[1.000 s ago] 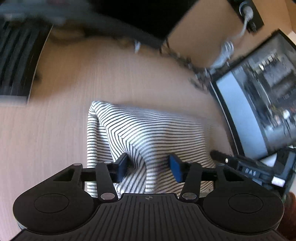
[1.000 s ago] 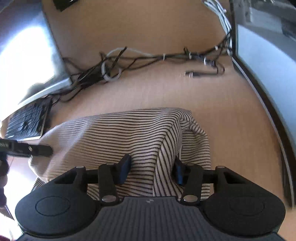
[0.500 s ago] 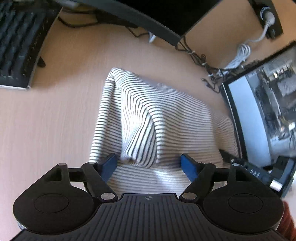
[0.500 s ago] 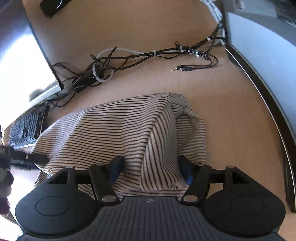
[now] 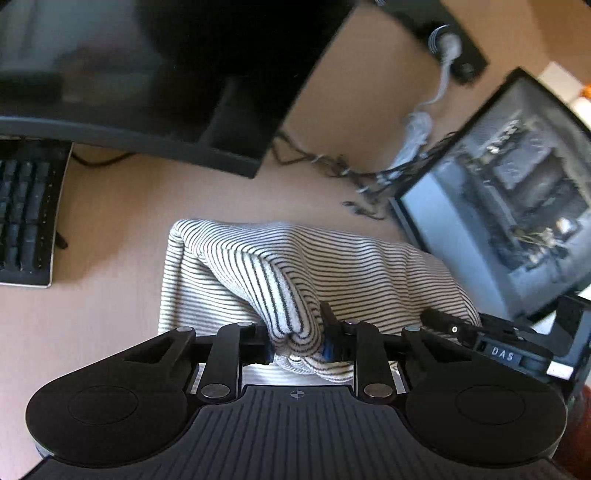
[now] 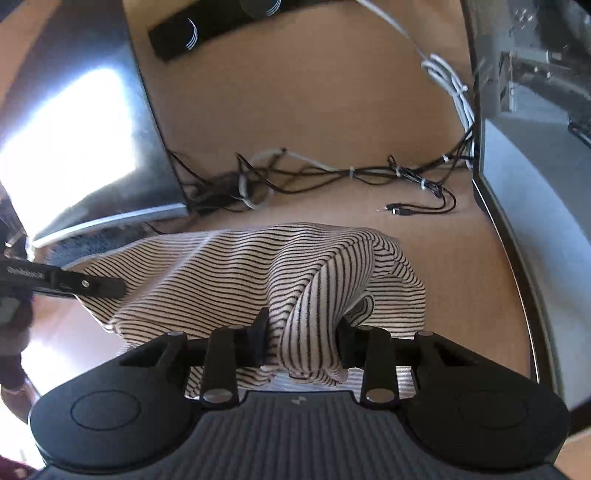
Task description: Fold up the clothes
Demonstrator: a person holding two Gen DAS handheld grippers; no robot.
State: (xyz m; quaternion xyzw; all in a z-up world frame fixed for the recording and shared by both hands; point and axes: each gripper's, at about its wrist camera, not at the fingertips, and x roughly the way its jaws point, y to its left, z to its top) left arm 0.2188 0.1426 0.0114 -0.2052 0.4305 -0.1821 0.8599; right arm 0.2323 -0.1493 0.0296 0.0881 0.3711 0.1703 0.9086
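Note:
A white garment with thin black stripes [image 5: 332,258] lies folded on the wooden desk; it also shows in the right wrist view [image 6: 229,273]. My left gripper [image 5: 295,338] is shut on a bunched fold of its near left edge, lifted off the desk. My right gripper [image 6: 301,339] is shut on a bunched fold of its near right edge, also lifted. The cloth hangs stretched between the two grippers. The right gripper's finger shows at the right in the left wrist view [image 5: 450,328]; the left gripper's shows at the left in the right wrist view [image 6: 74,282].
A monitor [image 5: 166,74] stands at the back with a black keyboard [image 5: 26,214] on the left. A glass-sided computer case [image 5: 517,206] stands on the right. A tangle of cables [image 6: 332,177] lies behind the garment. A black speaker bar [image 6: 221,26] sits at the back.
Both grippers were open around folds of the garment half a second ago; now both have shut on the cloth and lifted the near edge off the desk.

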